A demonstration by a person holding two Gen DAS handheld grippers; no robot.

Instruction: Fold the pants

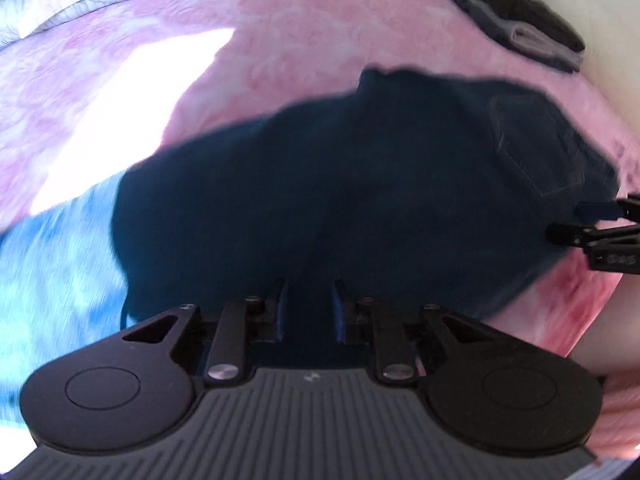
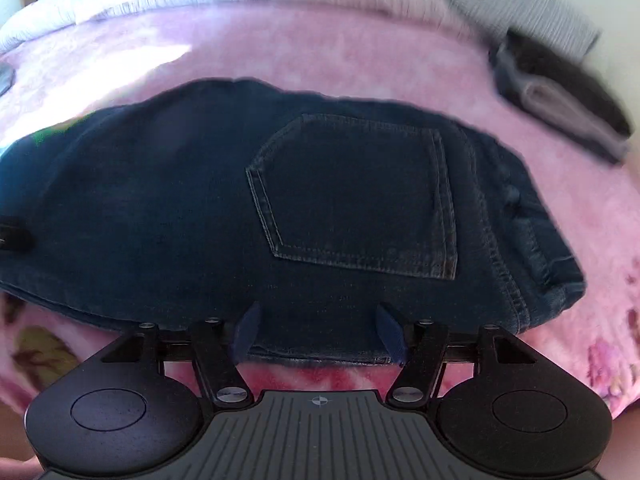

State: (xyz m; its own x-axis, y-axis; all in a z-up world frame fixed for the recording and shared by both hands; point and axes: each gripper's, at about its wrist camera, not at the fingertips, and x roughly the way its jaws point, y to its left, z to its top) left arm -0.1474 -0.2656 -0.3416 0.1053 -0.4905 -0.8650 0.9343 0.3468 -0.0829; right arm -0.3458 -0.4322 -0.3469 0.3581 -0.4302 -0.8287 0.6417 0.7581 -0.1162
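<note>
The pants (image 2: pixel 280 208) lie on a bed covered by a pink blanket (image 2: pixel 320 48), filling the middle of the right wrist view as a compact dark denim block. A back pocket (image 2: pixel 352 196) faces up at the centre of the frame, with the waistband and a belt loop toward the right edge. In the left wrist view the same garment (image 1: pixel 340 192) spreads across the centre and right, blurred and very dark, so its layers are hard to count there.

As a judgement, the folding looks well along — no loose leg trails out from the block in either view, which suggests the legs are already doubled over. What remains is probably a last fold or a squaring of edges; the near hem in the lower middle of the right wrist view is slightly uneven.

The right claw (image 2: pixel 318 332) sits low at the near edge of the denim, its jaws spread wide, with the cloth edge lying between them but not pinched. The left claw (image 1: pixel 309 304) is narrower, a moderate gap showing, and dark fabric fills that gap — whether it is actually gripped I cannot tell.

A pile of folded dark and grey clothes (image 2: pixel 560 92) rests in the upper right, well apart from the pants.
</note>
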